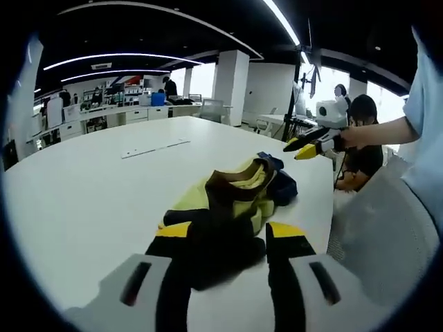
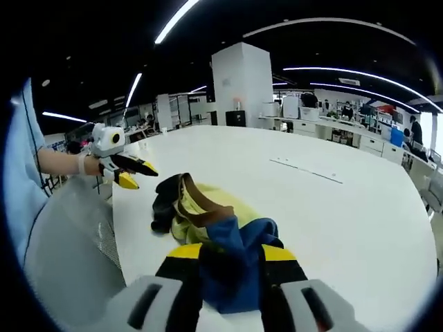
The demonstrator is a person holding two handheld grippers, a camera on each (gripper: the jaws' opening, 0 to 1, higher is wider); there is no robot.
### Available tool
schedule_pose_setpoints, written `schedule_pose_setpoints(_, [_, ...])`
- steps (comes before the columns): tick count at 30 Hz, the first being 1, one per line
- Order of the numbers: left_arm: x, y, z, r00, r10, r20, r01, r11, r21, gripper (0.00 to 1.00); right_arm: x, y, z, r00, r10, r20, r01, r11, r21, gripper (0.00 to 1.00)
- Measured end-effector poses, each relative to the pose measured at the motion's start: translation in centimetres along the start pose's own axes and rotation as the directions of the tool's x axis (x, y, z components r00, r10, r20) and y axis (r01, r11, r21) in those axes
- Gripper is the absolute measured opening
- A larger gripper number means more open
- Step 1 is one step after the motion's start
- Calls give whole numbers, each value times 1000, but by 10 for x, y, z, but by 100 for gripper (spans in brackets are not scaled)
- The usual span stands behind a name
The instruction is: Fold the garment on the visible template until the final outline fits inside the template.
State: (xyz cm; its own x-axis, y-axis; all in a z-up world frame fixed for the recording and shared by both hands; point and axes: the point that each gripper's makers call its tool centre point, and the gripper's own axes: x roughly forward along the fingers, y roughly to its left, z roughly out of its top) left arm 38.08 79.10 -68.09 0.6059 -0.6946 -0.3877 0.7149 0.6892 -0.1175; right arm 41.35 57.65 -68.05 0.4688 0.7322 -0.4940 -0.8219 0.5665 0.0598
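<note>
Looking along our left gripper (image 1: 225,242), we see its two jaws parted with a dark fold of the garment (image 1: 228,200) lying between the yellow tips; whether they pinch it or merely straddle it, we cannot tell. In the right gripper view, our right gripper (image 2: 232,266) has its jaws spread about as wide, with a blue fold bunched between them, and again the grip itself is hard to judge.

The garment sits crumpled in a heap on the white table (image 1: 90,180), close to the edge nearest us, in yellow, brown, dark and blue patches. We judge it light and limp: it will sag, drag and slide a little on the smooth tabletop, and will not hold any shape we give it unless laid flat. Corners, hems or a shoulder seam would be the best places to take hold, so that a single layer lifts rather than a clump.

Much is hidden. We cannot make out sleeves, collar or outline in the heap, nor say what kind of garment it is. We cannot identify the template with confidence; a thin pale strip (image 1: 156,148) lies farther across the table, well apart from the cloth, and its purpose is unclear.
</note>
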Motion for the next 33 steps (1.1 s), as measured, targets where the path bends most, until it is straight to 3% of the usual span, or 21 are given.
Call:
schedule_pose_setpoints(4, [2,2,0,1000,9,4,-9,1000,7,31,9,-6,-6,1000,18,-22,-18,1000,6,25])
schedule_pose_setpoints(8, [4,4,-7,999,17,-29,-16,999,51,27,13,-12,-9,999,32,-38,-31,999,11,20])
schedule_pose_setpoints(11, [6,4,-10,999,14,-39,-11,997,77,24,15,-10,-15,996,52,-70,-53,999,-3,15])
schedule_pose_setpoints(16, [12,3,-10,999,13,-41,-10,997,78,14,18,-9,-19,994,63,-86,-65,998,-17,14])
schedule_pose_setpoints(33, [26,10,-15,998,39,-48,-37,998,42,10,18,-15,-20,994,67,-87,-69,998,-13,7])
